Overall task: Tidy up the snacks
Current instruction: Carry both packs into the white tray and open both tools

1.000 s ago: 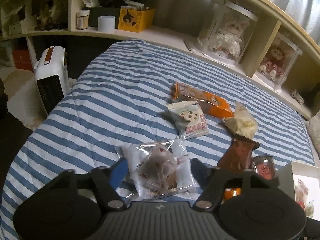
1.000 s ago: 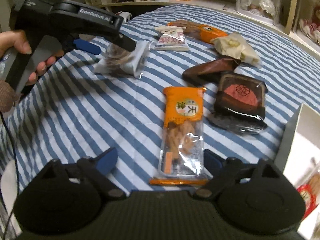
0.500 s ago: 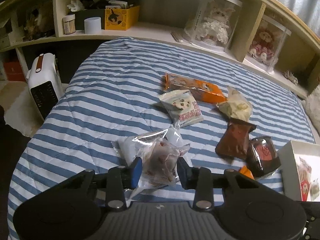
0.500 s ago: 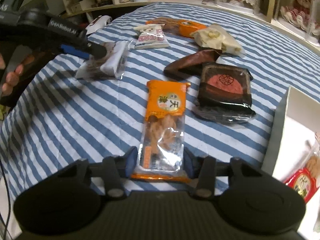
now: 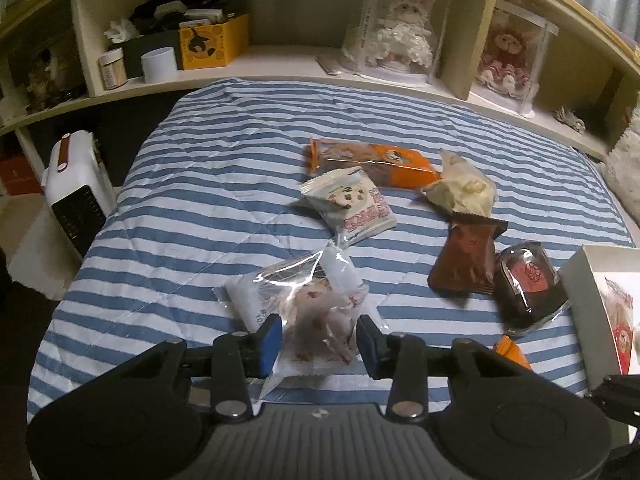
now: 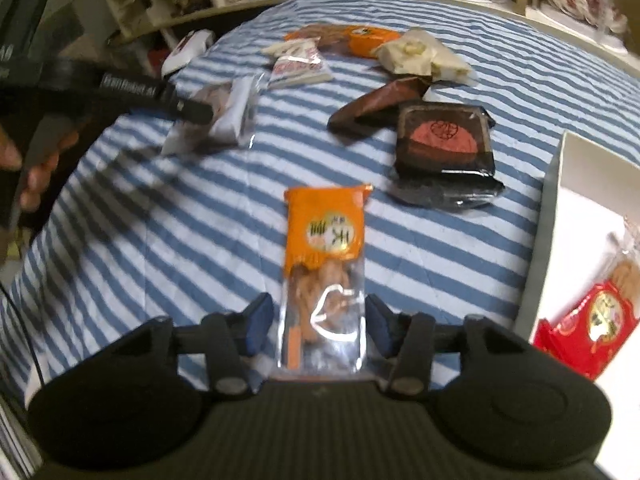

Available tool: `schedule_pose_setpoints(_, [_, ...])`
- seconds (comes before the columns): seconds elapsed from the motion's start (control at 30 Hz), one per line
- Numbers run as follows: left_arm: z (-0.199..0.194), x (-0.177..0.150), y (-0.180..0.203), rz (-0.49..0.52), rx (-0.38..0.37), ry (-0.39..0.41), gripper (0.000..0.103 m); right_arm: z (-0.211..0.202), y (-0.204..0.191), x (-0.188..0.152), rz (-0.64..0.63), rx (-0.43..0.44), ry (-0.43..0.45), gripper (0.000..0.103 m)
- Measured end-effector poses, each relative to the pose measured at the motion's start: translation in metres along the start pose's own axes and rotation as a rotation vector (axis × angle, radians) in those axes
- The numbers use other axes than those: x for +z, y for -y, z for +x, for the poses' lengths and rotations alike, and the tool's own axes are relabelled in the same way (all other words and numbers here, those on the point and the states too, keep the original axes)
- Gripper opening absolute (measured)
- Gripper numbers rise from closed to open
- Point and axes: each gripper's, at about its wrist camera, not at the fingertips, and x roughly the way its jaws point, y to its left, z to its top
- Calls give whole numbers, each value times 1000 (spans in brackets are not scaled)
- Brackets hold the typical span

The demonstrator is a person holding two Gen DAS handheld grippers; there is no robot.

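Printed in large characters on a round yellow-green label on the orange snack packet: "天津", seen upside down in the right wrist view. Lettered in white along the black arm of the left gripper: "GenRobot.AI", blurred there and only partly legible. Red lettering on the white cartoon-face packet: too small to read. Round crest on the dark-wrapped red cake and gold seal on the red packet in the white box: unreadable.
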Motion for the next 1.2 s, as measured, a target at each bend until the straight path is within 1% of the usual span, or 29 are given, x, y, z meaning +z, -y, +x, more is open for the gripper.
schedule_pose_setpoints(0.07, [2, 0, 3, 11, -5, -9, 42, 5, 3, 3, 7, -4, 3, 57])
schedule_pose_setpoints(0.13, [3, -1, 7, 25, -2, -14, 38, 10, 4, 4, 8, -9, 0, 57])
schedule_pose_setpoints(0.2, [2, -3, 8, 29, 9, -11, 36, 16, 6, 5, 7, -7, 0, 57])
schedule_pose_setpoints(0.27, [0, -3, 7, 18, 14, -3, 35, 18, 4, 6, -3, -10, 5, 53])
schedule_pose_setpoints(0.3, [-2, -3, 7, 10, 18, 3, 35, 19, 3, 6, -9, -5, 9, 49])
schedule_pose_setpoints(0.47, [-21, -2, 5, -29, 11, 48, 35, 11, 2, 5, -2, -14, 45, 42])
schedule_pose_setpoints(0.6, [-44, -4, 10, -57, -10, 94, 35, -8, 5, 8, 21, -20, 112, 41])
schedule_pose_setpoints(0.77, [-76, -10, 20, -86, -49, 147, 35, -42, 10, 12, 62, -25, 209, 41])
schedule_pose_setpoints(0.93, [-101, -16, 39, -67, -80, 180, 35, -77, 14, 6, 89, -40, 282, 41])
schedule_pose_setpoints(1.1, [-118, -17, 64, -56, -149, 203, 35, -117, 22, 1, 93, -65, 334, 41])
schedule_pose_setpoints(1.2, [-122, -20, 85, -46, -206, 205, 35, -141, 30, -8, 98, -82, 366, 42])
